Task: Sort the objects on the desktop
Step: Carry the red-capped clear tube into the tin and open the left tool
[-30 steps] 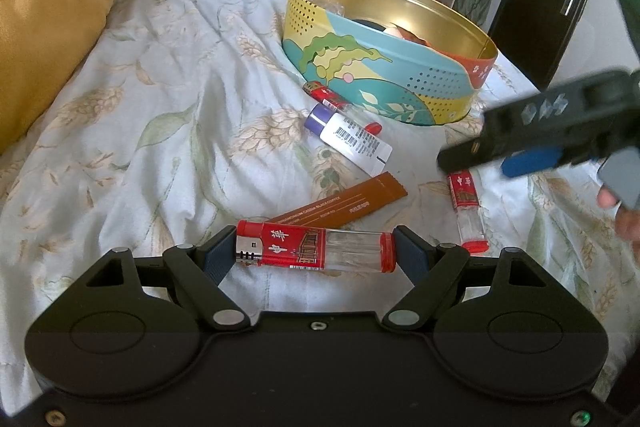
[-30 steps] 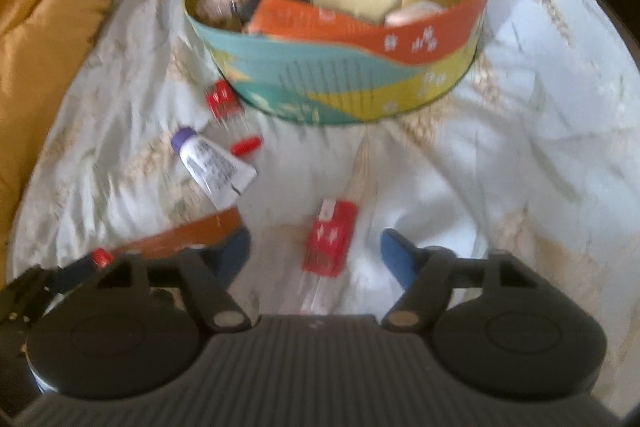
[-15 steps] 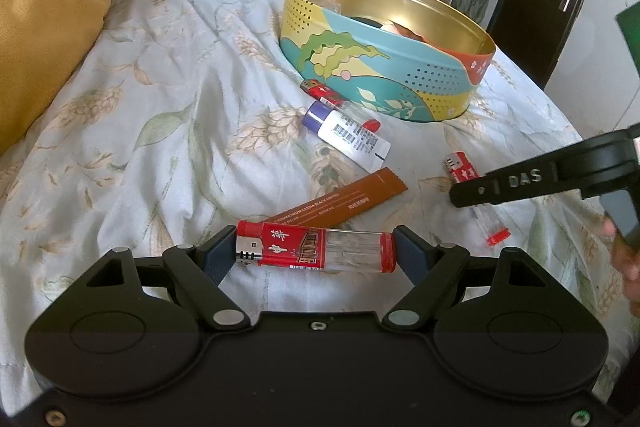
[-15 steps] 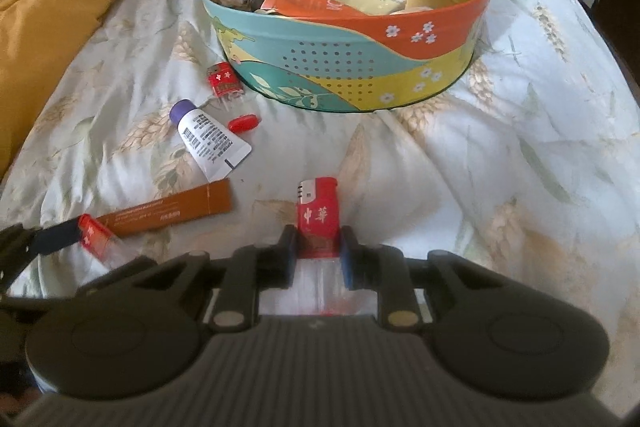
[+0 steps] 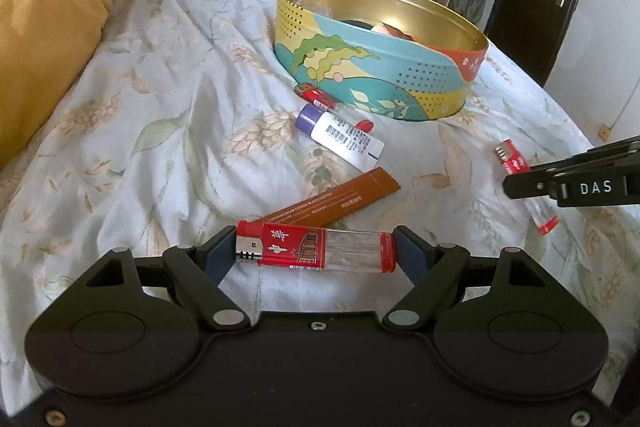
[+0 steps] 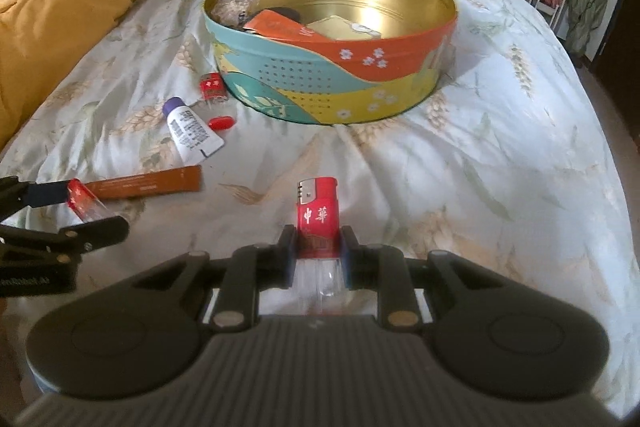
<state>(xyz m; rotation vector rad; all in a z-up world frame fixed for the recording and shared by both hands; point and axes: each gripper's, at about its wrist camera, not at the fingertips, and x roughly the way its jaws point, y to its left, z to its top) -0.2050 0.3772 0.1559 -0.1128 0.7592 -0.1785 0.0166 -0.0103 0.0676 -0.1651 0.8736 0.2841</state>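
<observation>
The red lighter [image 6: 317, 223] in the middle of the bed is now pinched by the right gripper [image 6: 317, 255]. A second ago that gripper was wide open above it, with the lighter lying loose on the sheet; now the two fingers press its sides and its metal top points toward the round tin [image 6: 332, 67]. So this lighter looks ready to be lifted and carried to the tin.

The left gripper [image 5: 316, 251] has not changed. It holds another red lighter [image 5: 316, 246] sideways, one finger on each end.

Both hands are full now, so two things can go in the tin.

A third lighter [image 5: 326, 99] lies right by the tin wall. Just beside it sits a white tube with a purple cap [image 5: 340, 137]. A long brown packet [image 5: 332, 205] lies nearer. These three wait on the flowery sheet [image 5: 160, 131]. The tin already has some things inside.
</observation>
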